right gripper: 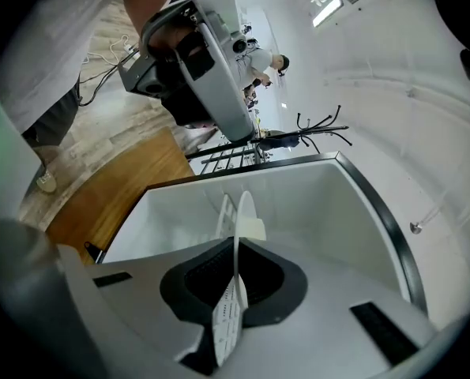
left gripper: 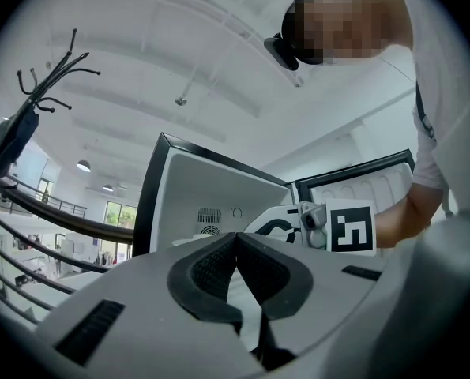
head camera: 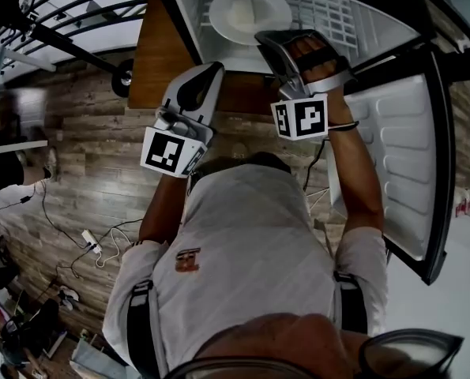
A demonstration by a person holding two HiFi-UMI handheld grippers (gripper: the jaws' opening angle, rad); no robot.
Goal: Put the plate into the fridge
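Note:
A white plate (head camera: 249, 13) with a pale block (head camera: 244, 10) on it is inside the open fridge (head camera: 353, 22), over its wire shelf (head camera: 321, 6). My right gripper (head camera: 270, 39) is shut on the plate's near rim. In the right gripper view the plate (right gripper: 238, 235) is edge-on between the jaws of the right gripper (right gripper: 236, 247), with the block (right gripper: 253, 229) on its right face. My left gripper (head camera: 207, 73) hangs lower left, outside the fridge, shut on nothing. In its own view the left gripper (left gripper: 236, 239) has its pads touching.
The fridge door (head camera: 392, 156) stands open on the right, its inner shelves facing me. A brown wooden panel (head camera: 159, 54) adjoins the fridge on the left. Wood-plank floor (head camera: 84, 156) carries cables and a power strip (head camera: 91, 241). A coat stand (left gripper: 29, 109) stands at the left.

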